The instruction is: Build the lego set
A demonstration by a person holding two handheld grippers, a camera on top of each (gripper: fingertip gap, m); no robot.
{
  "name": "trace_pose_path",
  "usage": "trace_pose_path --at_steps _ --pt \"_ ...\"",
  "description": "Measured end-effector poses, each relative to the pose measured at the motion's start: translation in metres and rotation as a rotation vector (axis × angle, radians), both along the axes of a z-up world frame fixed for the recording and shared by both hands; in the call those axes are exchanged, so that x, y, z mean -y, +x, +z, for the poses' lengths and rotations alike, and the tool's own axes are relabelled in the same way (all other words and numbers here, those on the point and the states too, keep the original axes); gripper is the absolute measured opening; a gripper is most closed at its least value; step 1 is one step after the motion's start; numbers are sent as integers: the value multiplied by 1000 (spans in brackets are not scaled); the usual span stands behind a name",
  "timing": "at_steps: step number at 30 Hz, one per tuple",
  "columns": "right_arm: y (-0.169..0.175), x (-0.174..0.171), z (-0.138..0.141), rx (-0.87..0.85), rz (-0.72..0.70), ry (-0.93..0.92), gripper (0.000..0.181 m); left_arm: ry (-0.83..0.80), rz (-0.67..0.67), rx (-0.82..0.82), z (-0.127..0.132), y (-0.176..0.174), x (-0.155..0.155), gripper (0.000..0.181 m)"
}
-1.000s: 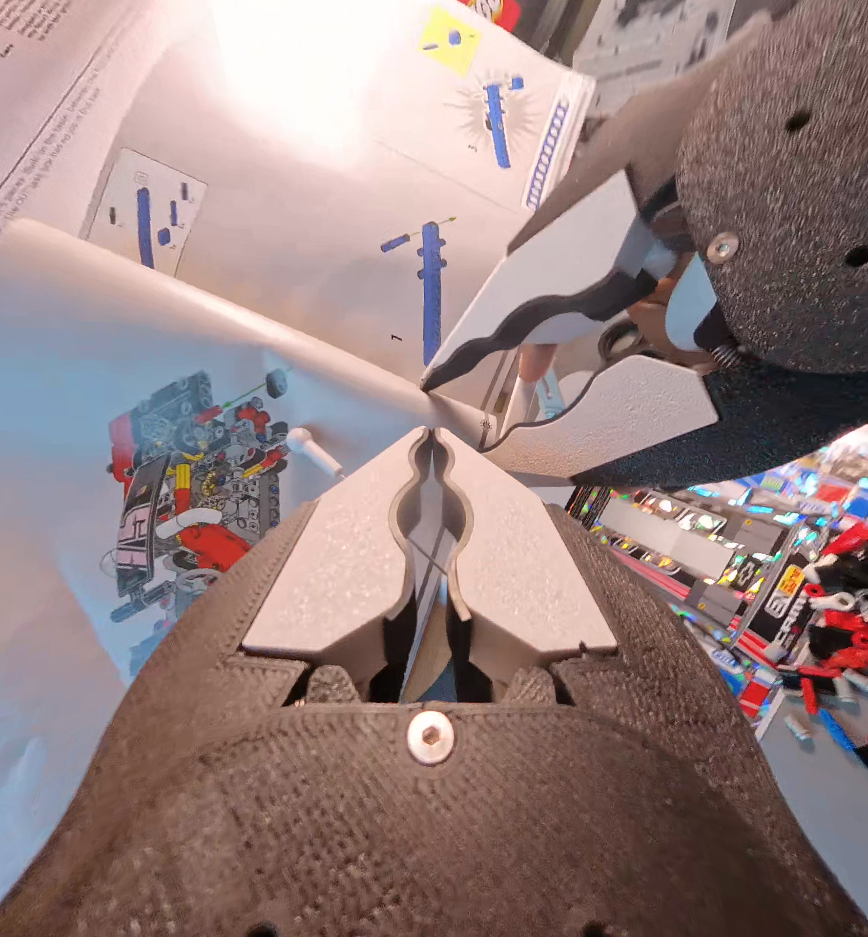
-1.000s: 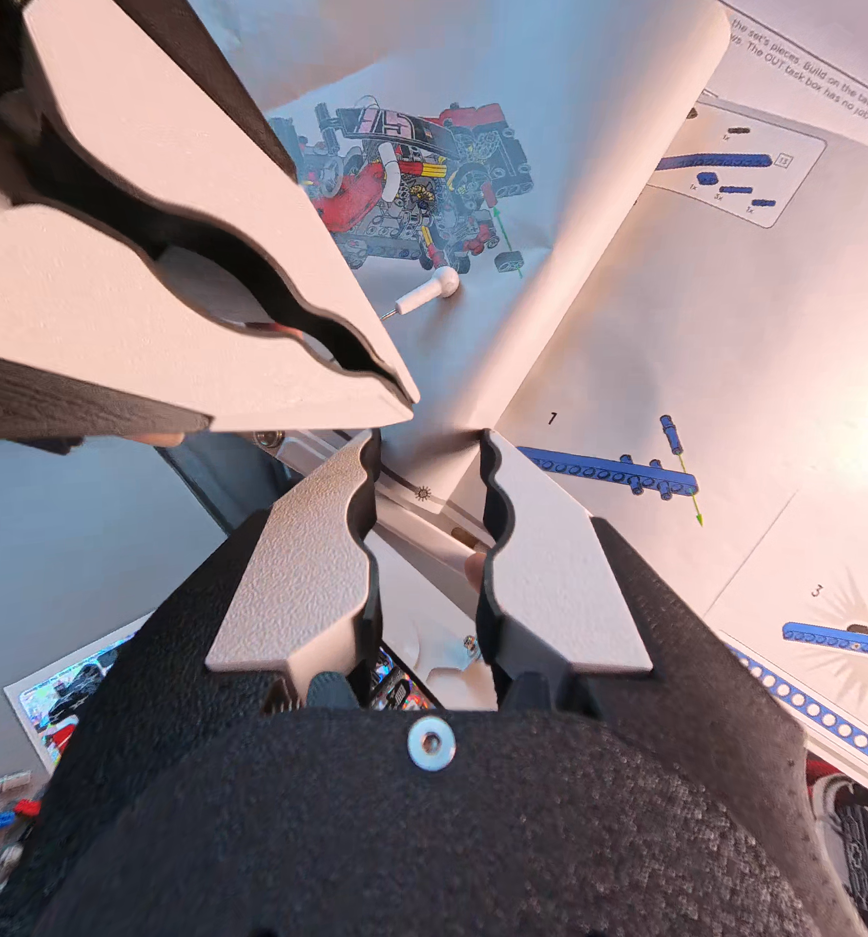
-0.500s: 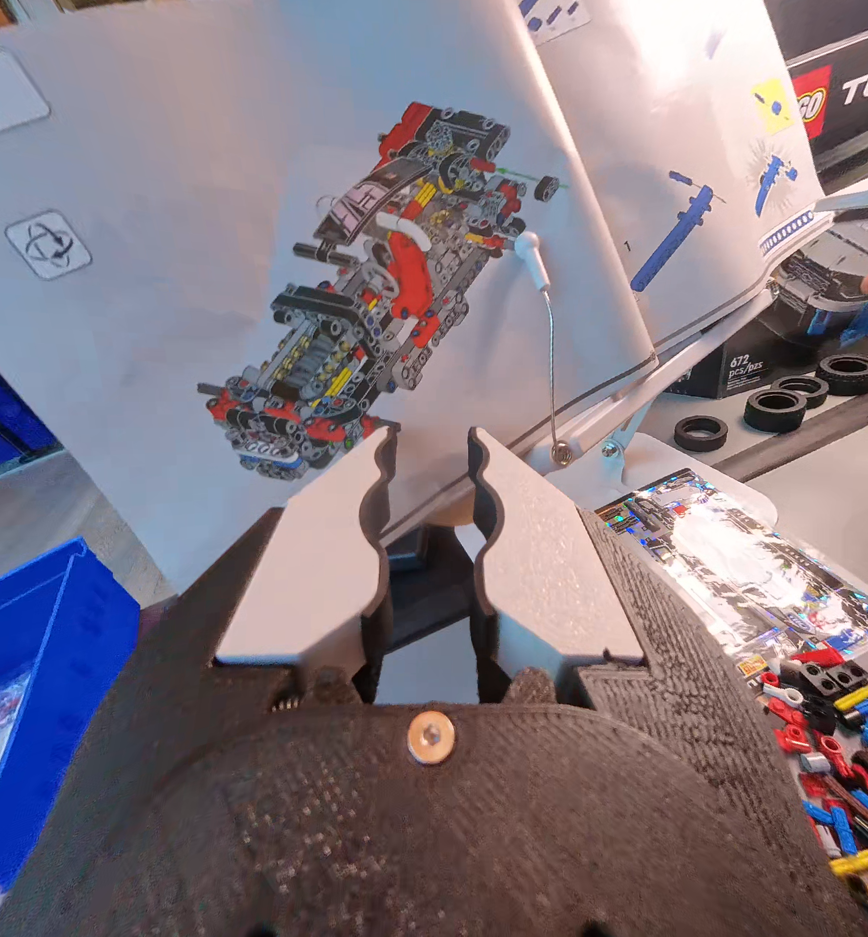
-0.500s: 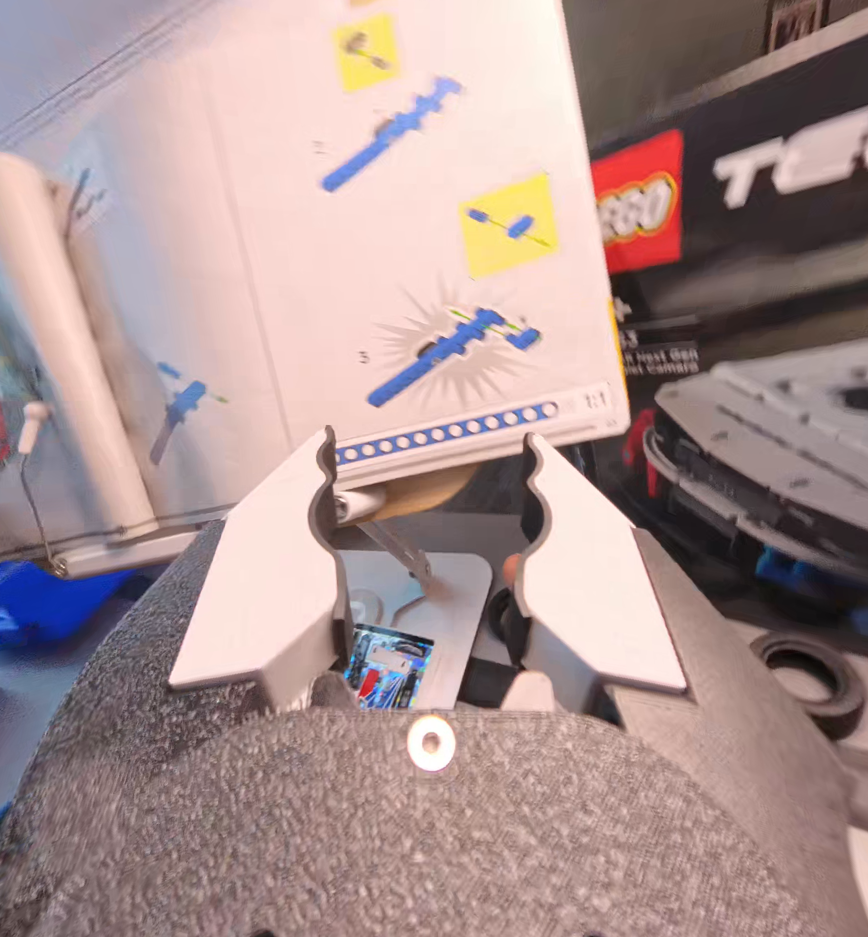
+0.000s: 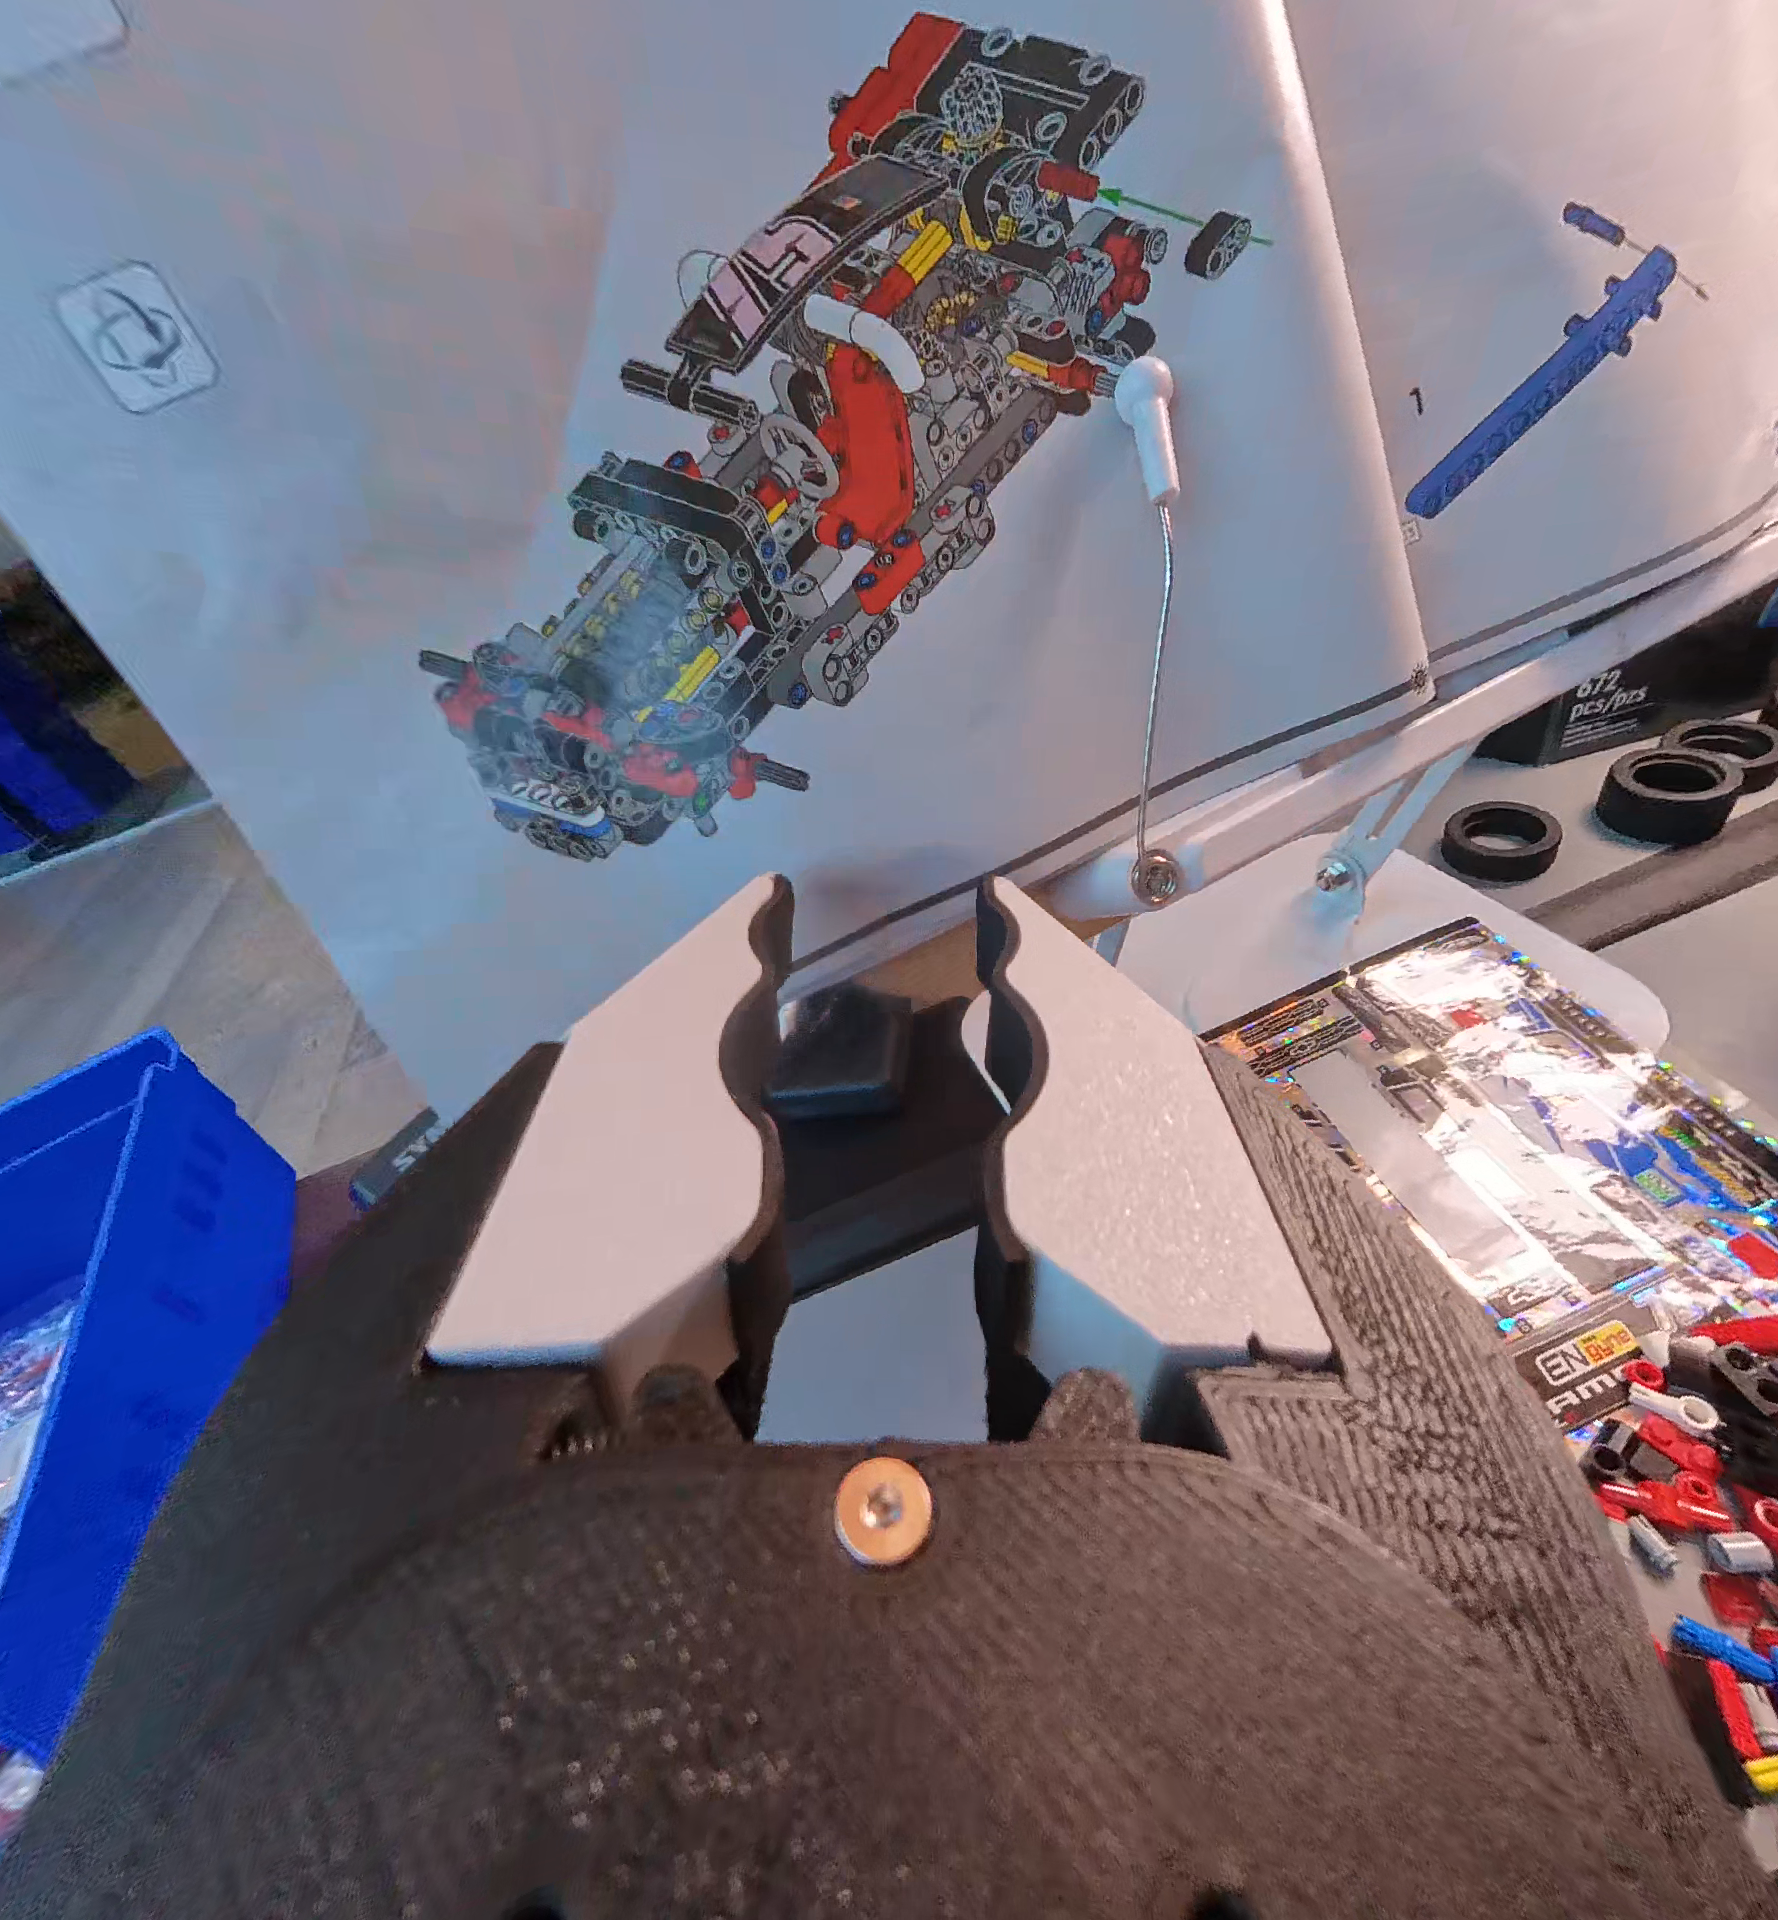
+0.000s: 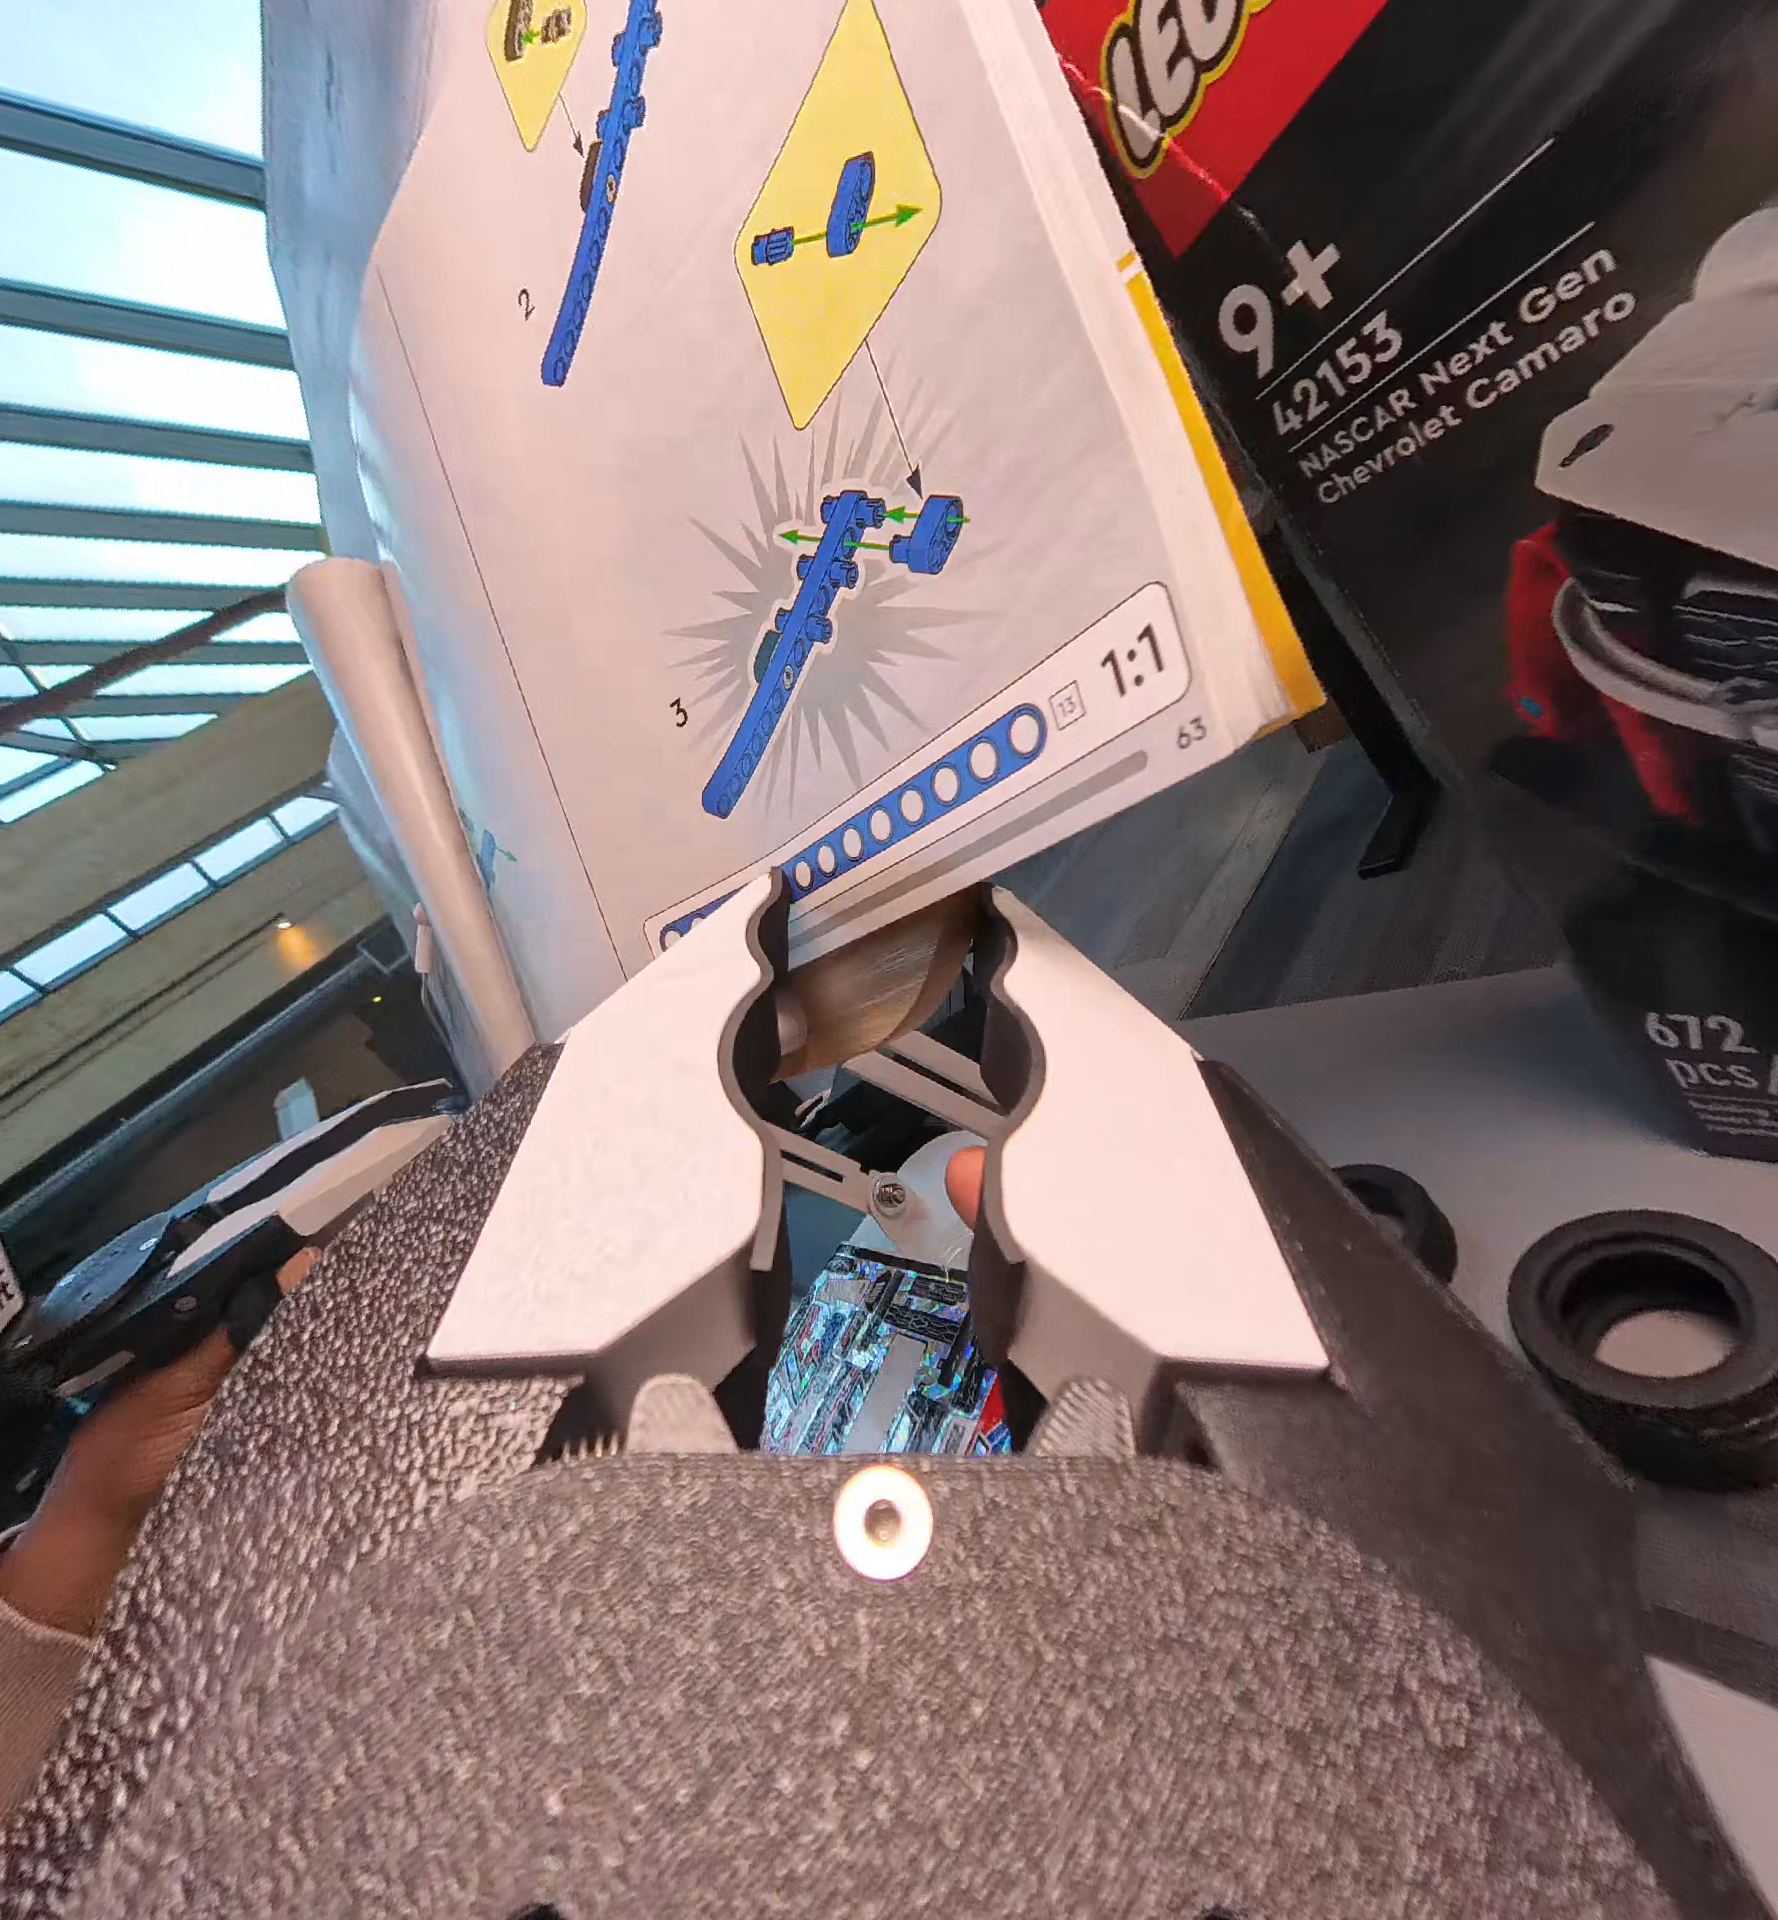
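The instruction booklet (image 5: 511, 436) stands open on a white stand (image 5: 1280, 790). Its left page shows a red and black car chassis, and a wire arm with a white tip (image 5: 1145, 416) holds that page. My left gripper (image 5: 880, 904) is open and empty, just below the page's lower edge. In the right wrist view the booklet's right page (image 6: 812, 468) shows blue beam steps. My right gripper (image 6: 883, 902) is open and empty, with its fingertips at that page's bottom edge. The left gripper (image 6: 241, 1236) shows far left there, held by a hand (image 6: 137, 1434).
A blue bin (image 5: 85, 1299) sits at the left. A shiny sticker sheet (image 5: 1539, 1122) and a heap of loose red, blue and black pieces (image 5: 1747, 1507) lie at the right. Black tyres (image 6: 1674, 1340) lie before the set's box (image 6: 1487, 364). A person's fingertip (image 6: 963, 1179) shows between the right jaws. The left gripper's tips are roughly 30 cm from the right gripper's.
My left gripper, shut against the booklet a second ago, has opened and drawn back. My right gripper has pulled away from the middle fold and swung to the right page's lower edge.
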State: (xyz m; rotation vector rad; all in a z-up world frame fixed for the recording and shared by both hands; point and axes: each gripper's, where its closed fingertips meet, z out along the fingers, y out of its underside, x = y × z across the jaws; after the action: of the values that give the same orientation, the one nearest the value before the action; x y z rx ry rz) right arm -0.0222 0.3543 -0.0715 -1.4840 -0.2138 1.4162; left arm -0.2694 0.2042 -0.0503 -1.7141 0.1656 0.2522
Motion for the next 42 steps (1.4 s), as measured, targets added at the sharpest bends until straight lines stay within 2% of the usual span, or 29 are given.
trace_pose_path --at_steps 6,11,14,19,23,26,29,32,37,42 --pt "1 1 1 17 -15 -4 34 32 -12 72 6 3 5 37" --pt "11 21 5 86 7 -18 52 70 -15 90 14 -1 13 39" --pt "23 60 20 150 12 74 50 108 -18 107 26 -5 18 39" --pt "50 160 39 289 42 299 44 207 -12 119 67 -19 29 31" --pt "80 230 28 402 81 368 43 280 11 133 104 -41 29 24" --pt "107 259 3 516 29 407 40 303 26 160 123 -62 21 21" --pt "135 266 -24 611 -86 441 39 300 42 177 132 -81 6 19" --pt "152 258 -47 673 -175 460 38 289 56 179 134 -93 -7 15" --pt "153 245 -48 753 -226 561 36 287 65 150 135 -98 -21 9" --pt "152 240 -64 721 -204 486 35 311 59 128 142 -97 -24 1"
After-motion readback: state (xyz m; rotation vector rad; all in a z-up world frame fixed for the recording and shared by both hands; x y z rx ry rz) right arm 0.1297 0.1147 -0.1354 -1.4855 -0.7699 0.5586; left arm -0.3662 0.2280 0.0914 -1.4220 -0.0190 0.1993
